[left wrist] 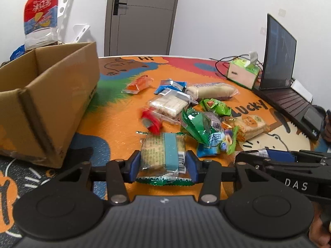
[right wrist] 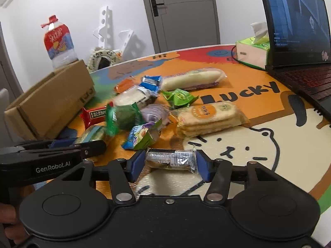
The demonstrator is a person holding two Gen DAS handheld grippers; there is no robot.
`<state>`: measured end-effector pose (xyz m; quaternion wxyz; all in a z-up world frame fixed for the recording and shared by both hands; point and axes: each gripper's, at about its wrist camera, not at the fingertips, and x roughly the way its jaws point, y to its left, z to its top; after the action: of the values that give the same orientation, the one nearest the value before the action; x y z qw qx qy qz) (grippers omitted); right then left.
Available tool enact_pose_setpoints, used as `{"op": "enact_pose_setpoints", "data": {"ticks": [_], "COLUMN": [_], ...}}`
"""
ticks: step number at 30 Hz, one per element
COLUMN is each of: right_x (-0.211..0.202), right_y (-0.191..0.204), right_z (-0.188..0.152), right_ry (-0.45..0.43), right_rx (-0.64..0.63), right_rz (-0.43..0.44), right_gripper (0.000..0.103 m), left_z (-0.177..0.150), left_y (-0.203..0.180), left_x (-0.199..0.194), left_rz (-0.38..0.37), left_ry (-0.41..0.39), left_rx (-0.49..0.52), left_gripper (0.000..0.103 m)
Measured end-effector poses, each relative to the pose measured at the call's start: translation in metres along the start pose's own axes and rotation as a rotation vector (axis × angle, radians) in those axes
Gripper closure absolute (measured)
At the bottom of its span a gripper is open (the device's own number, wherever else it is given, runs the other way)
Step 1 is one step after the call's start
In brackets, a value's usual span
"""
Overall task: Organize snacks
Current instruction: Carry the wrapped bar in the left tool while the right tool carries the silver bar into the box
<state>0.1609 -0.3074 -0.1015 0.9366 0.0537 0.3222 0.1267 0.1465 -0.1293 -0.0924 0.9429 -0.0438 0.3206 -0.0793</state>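
Now, per item:
left gripper [left wrist: 163, 166]: clamped on the green-edged cracker pack [left wrist: 162, 154], blue pads touching both its sides; pack held near the table's near edge, in front of the snack pile.
right gripper [right wrist: 169, 164]: clamped on a small clear-wrapped bar [right wrist: 170, 159], barcode facing the camera, pads touching both ends; bar sits over the cream cartoon face on the mat.
right gripper in the left view: dark body [left wrist: 279, 161] just right of the left gripper.
left gripper in the right view: dark body [right wrist: 53, 155] at near left, cracker pack [right wrist: 93, 134] partly showing in it.
snack pile: mid table, between box and laptop.
red wrapper [left wrist: 151, 121]: blurred, just beyond the held cracker pack.
green crinkled bags [left wrist: 198, 126]: right of red wrapper, touching each other.
blue-green small pack [left wrist: 217, 142]: near side of pile, close to the held pack.
rice cracker pack [right wrist: 209, 115]: right side of pile, flat on the mat.
long bread roll pack [right wrist: 192, 78]: far side of pile.
blue wrapper [left wrist: 170, 85]: far side, touching the clear biscuit pack [left wrist: 169, 103].
orange pack [left wrist: 137, 84]: far left of pile, apart from the rest.
cardboard box [left wrist: 43, 99]: left, open top, inside not visible.
big bottle [left wrist: 40, 14]: red cap, beyond the box.
tissue box [left wrist: 244, 72]: far right, beside the laptop [left wrist: 279, 68], which is open at right edge.
table mat [left wrist: 115, 124]: orange cartoon print, "LUCKY" lettering.
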Motion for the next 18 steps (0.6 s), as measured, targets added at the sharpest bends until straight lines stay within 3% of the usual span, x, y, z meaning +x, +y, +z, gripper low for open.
{"op": "enact_pose_setpoints", "data": {"ticks": [18], "right_x": [-0.019], "right_y": [0.039], "right_z": [0.026], "right_ry": [-0.101], "right_rx": [-0.033], "right_rz": [0.068], "right_gripper": [0.05], "left_z": [0.025], "left_y": [0.025], "left_x": [-0.065], "left_rz": [-0.006], "left_ry": [-0.17], "left_rx": [-0.05], "left_gripper": [0.057]}}
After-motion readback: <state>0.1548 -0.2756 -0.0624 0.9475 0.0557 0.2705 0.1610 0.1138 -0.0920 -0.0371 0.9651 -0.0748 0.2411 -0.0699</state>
